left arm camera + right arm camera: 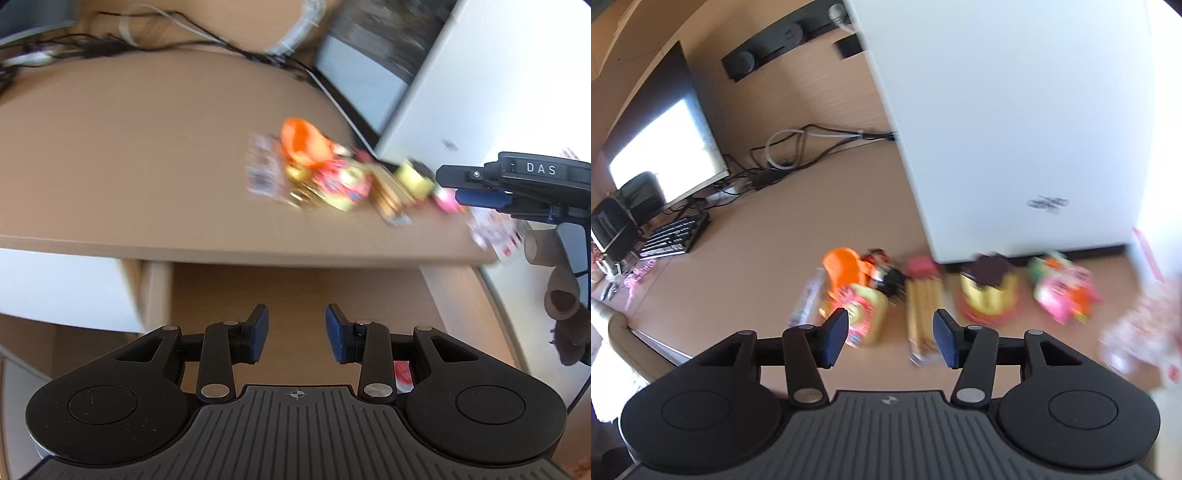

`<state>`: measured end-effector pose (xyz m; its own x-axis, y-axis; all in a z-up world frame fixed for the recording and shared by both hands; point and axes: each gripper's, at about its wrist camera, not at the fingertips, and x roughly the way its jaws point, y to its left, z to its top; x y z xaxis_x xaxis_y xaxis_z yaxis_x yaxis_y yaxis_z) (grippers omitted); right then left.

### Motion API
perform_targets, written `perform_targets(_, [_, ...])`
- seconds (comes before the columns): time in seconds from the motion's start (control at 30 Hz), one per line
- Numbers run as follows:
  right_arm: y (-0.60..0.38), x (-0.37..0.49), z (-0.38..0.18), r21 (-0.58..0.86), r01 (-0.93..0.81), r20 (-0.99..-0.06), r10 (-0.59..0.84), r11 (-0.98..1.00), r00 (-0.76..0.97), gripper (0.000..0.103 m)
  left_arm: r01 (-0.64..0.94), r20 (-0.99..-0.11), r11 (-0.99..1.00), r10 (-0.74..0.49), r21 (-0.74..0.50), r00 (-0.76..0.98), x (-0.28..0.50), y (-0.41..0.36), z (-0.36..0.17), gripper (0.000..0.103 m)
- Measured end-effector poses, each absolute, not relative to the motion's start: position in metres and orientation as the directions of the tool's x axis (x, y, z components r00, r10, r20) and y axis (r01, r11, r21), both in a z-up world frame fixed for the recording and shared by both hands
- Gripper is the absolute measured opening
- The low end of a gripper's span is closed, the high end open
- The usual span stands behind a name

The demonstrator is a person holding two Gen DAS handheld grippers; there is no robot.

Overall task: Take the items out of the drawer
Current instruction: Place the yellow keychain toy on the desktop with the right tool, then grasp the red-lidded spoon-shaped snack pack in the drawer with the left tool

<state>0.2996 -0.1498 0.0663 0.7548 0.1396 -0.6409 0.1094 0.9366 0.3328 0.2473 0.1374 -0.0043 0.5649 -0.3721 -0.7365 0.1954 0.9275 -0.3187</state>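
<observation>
Both tools are parted and empty: the left tool (296,334) hangs over the open drawer (295,288) at lower centre, the right tool (889,338) above blurred snack packets (923,295) strewn mid-frame on the surface (775,236).

A light wood desk (820,192) carries everything here. A tall white box (1015,122) stands on it, and the small packets lie in a blurred row along the foot of that box: an orange item (844,267) farthest to its left, a pink-and-yellow packet (864,314) just beside that, a long tan packet (923,314) near the box's left corner, a yellow tub with a dark lid (988,291) right at its base, and a pink packet (1063,291) below its right part. Well left of the box stand a monitor (665,144) and a keyboard (674,236), with cables (798,147) between them and the box.
</observation>
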Motion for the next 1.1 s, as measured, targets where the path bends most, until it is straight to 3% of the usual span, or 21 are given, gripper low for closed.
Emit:
perform_targets(0.2, [-0.172, 0.250, 0.051, 0.323, 0.224, -0.734, 0.093, 0.920, 0.673, 0.051, 0.346, -0.782, 0.875, -0.466, -0.338, 0.415, 0.252, 0.091, -0.022, 0.037])
perform_targets(0.43, [-0.177, 0.196, 0.031, 0.212, 0.262, -0.821, 0.026, 0.942, 0.570, 0.052, 0.416, -0.841, 0.834, -0.485, -0.363, 0.238, 0.266, 0.033, -0.052, 0.037])
perform_targets(0.7, [-0.175, 0.165, 0.033, 0.203, 0.283, -0.785, -0.017, 0.937, 0.620, 0.052, 0.382, -0.923, 0.865, -0.379, -0.326, 0.072, 0.279, -0.025, -0.091, 0.037])
perform_targets(1.03, [-0.182, 0.164, 0.044, 0.148, 0.336, -0.744, -0.119, 0.930, 0.657, 0.053, 0.363, -0.958, 0.905, -0.271, -0.222, 0.091, 0.281, -0.063, -0.111, 0.038])
perform_targets(1.1, [-0.182, 0.163, 0.045, 0.140, 0.339, -0.736, -0.131, 0.930, 0.664, 0.053, 0.359, -0.959, 0.907, -0.269, -0.221, 0.089, 0.282, -0.068, -0.115, 0.042])
